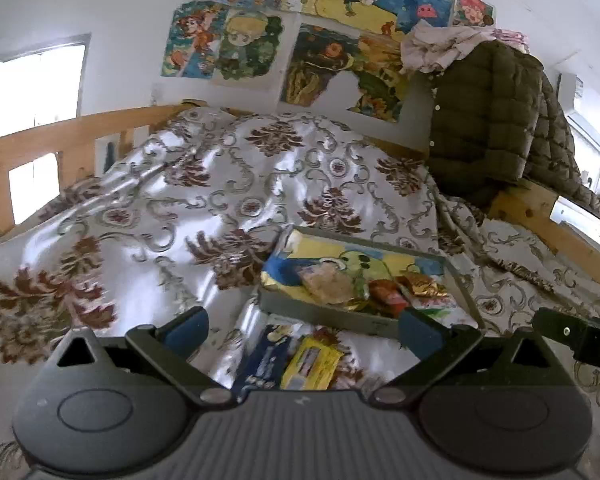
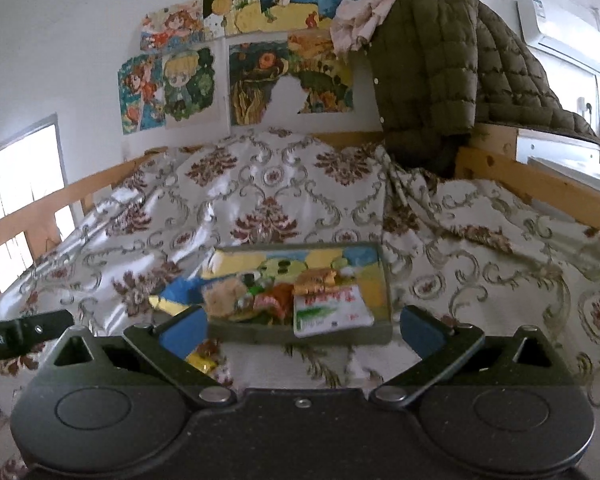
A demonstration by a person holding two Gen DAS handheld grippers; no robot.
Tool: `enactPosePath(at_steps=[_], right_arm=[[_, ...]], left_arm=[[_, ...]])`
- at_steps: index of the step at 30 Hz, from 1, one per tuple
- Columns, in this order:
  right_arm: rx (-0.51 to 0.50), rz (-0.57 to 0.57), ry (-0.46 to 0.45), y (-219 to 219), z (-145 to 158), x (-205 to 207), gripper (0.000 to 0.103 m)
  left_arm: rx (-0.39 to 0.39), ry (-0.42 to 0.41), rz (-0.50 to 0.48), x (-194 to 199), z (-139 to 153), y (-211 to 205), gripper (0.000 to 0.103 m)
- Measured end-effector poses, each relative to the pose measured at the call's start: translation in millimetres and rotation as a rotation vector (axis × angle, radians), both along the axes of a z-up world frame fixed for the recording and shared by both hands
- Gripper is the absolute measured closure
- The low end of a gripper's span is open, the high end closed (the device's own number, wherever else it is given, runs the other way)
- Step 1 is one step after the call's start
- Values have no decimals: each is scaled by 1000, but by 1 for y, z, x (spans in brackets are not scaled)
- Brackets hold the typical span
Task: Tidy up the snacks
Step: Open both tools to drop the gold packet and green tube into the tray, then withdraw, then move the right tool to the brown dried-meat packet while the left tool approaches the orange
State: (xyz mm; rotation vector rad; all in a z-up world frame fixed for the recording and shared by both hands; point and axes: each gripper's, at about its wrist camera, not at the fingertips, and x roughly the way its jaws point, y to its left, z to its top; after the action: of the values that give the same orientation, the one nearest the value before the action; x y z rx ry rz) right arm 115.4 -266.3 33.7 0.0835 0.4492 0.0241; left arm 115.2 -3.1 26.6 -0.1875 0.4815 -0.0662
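A shallow grey tray (image 1: 328, 316) with a cartoon-print bottom lies on the bed and holds several snack packets, among them an orange packet (image 1: 384, 294), a gold wrapper (image 1: 424, 284) and a white packet (image 2: 332, 310). The tray also shows in the right wrist view (image 2: 386, 280). In front of the tray a yellow packet (image 1: 310, 364) and a blue packet (image 1: 266, 360) lie on the bedspread, between my left gripper's fingers. My left gripper (image 1: 304, 330) is open and empty. My right gripper (image 2: 302, 330) is open and empty, just short of the tray's near wall.
The bed has a shiny floral bedspread (image 1: 204, 184) and wooden rails (image 1: 40, 148). A dark green quilted jacket (image 1: 496, 116) hangs over the far right bedpost. Posters (image 1: 320, 40) cover the wall. The other gripper shows at the frame edge (image 1: 580, 336).
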Motion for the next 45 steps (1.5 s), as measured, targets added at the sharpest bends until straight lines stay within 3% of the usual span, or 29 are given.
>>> enactPosePath(at_steps=[13,27,32,45], right_arm=[[-31,-22,111,11,-24,-43,1],[-48,-5,236,19,-47,-42,1],[-43,10,296,22,-57,-36,1],[-24,47,350,29,-68,-30,1]], left_arm=[[75,101,24,-44,-24,20,0],[182,154,-11,-45,-39,5,0],[184,185,-9,-40,-43,6,0],[181,241,12,-32,-49,10,0]])
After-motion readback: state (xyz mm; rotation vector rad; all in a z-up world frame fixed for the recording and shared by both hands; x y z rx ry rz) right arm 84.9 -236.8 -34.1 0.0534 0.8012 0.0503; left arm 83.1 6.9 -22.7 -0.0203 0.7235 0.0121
